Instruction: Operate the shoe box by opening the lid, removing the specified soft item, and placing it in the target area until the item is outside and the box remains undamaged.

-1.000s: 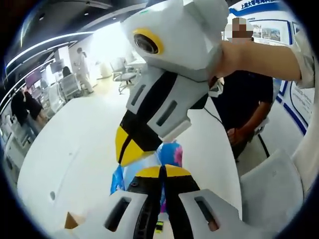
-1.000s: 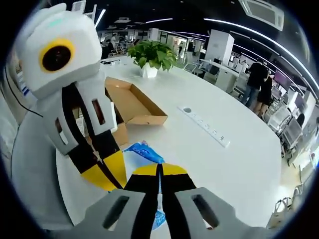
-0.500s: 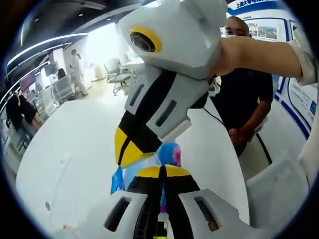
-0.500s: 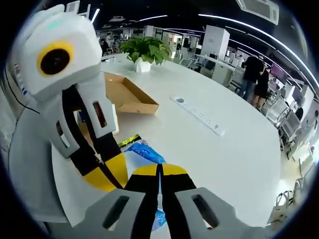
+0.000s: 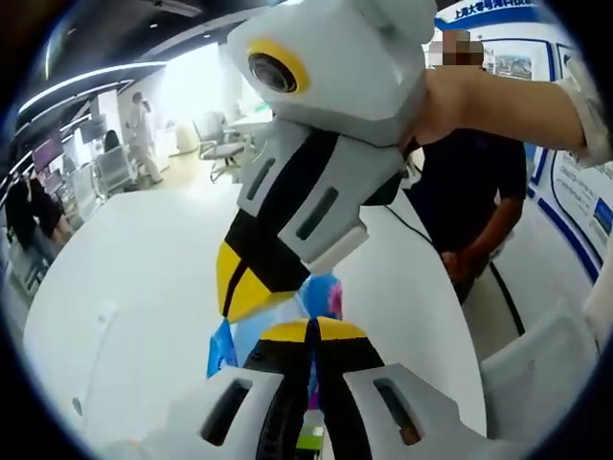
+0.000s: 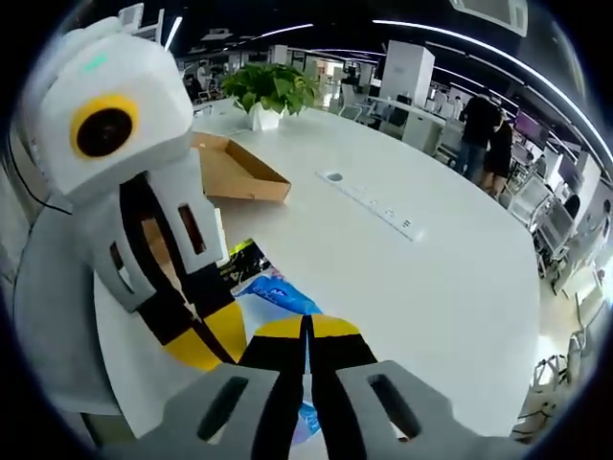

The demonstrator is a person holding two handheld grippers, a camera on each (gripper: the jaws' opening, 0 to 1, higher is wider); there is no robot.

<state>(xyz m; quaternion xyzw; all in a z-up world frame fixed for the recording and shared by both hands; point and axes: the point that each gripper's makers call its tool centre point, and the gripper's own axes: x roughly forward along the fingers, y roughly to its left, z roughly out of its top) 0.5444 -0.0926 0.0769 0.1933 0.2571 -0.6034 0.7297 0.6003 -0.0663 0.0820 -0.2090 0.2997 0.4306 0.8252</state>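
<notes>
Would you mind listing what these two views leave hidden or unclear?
- Blue packet, right gripper view: mostly covered by the right gripper and left gripper; print unreadable.
- Same packet, left gripper view: covered by both grippers' tips.
- Box, right gripper view: largely behind the left gripper.
- Lid: far part cut off by the left gripper.

Shiny plastic, smooth table, brown cardboard

The soft blue pack [image 6: 278, 292] looks like shiny, crinkly plastic. The grippers' shells are smooth matt white plastic. The white table [image 6: 450, 278] is smooth with a soft shine. The far box lid [image 6: 235, 172] is dull brown cardboard.
</notes>
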